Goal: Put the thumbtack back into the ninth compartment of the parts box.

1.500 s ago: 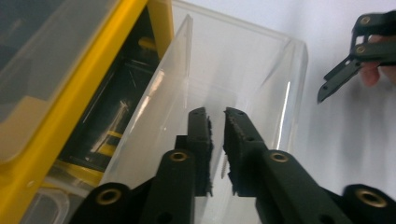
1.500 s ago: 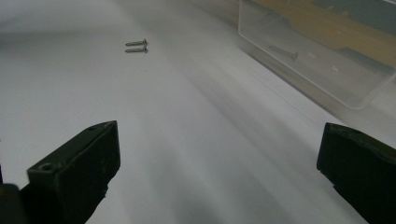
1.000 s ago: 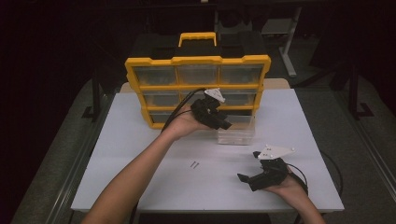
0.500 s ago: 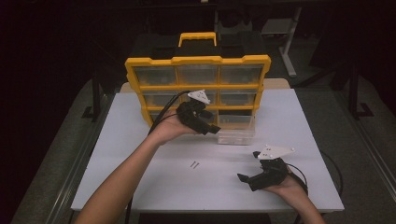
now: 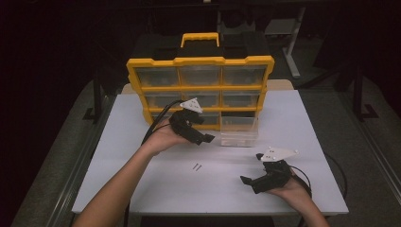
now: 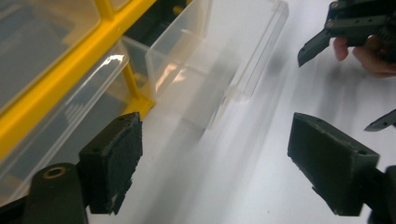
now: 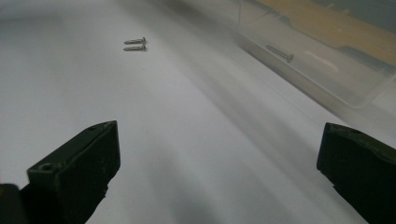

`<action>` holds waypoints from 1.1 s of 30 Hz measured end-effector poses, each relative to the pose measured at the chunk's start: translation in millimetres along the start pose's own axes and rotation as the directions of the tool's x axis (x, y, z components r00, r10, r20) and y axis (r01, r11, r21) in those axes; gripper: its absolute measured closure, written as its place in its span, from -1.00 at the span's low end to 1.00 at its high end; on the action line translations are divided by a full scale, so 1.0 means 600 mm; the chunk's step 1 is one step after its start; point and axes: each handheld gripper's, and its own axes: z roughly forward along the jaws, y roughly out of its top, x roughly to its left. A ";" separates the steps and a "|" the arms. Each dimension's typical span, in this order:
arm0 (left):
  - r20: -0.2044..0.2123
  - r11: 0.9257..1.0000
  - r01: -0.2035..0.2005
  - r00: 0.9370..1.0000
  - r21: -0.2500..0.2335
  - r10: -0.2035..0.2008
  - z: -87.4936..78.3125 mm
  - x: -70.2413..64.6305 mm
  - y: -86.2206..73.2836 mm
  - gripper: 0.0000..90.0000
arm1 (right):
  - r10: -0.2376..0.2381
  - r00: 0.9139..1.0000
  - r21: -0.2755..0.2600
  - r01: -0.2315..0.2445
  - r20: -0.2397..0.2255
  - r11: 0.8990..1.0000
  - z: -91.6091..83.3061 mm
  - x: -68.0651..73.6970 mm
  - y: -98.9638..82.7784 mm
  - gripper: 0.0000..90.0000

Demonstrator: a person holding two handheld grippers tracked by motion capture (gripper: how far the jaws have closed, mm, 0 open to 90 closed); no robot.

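**Clear drawer pulled out beside the yellow organizer**

High view: the clear plastic drawer rests on the white worktop, far right of centre, against the yellow organizer. Two screws lie nearer.

Left gripper view: the left gripper, jaws just opened wide, holds nothing.

Right gripper view: the right gripper, jaws wide, is empty; one screw lies inside the drawer.

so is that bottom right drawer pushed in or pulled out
Pulled out: the clear drawer sticks forward of the yellow organizer onto the table, one screw lying inside.
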 end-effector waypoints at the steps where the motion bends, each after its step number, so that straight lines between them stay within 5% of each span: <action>1: -0.002 1.000 0.002 1.000 0.001 -0.002 0.000 0.000 -0.004 -0.63 | 0.000 1.000 -0.001 0.000 0.000 1.000 0.000 0.000 0.000 -1.00; 23: -0.062 0.999 0.038 0.997 0.019 -0.037 0.016 -0.021 -0.097 -0.66 | -0.002 1.000 0.001 0.002 0.001 1.000 0.001 0.001 0.000 -1.00; 33: -0.065 0.997 0.073 0.995 0.033 -0.070 0.029 -0.031 -0.132 -0.48 | 0.001 1.000 0.004 -0.001 0.003 1.000 0.001 0.000 0.000 -1.00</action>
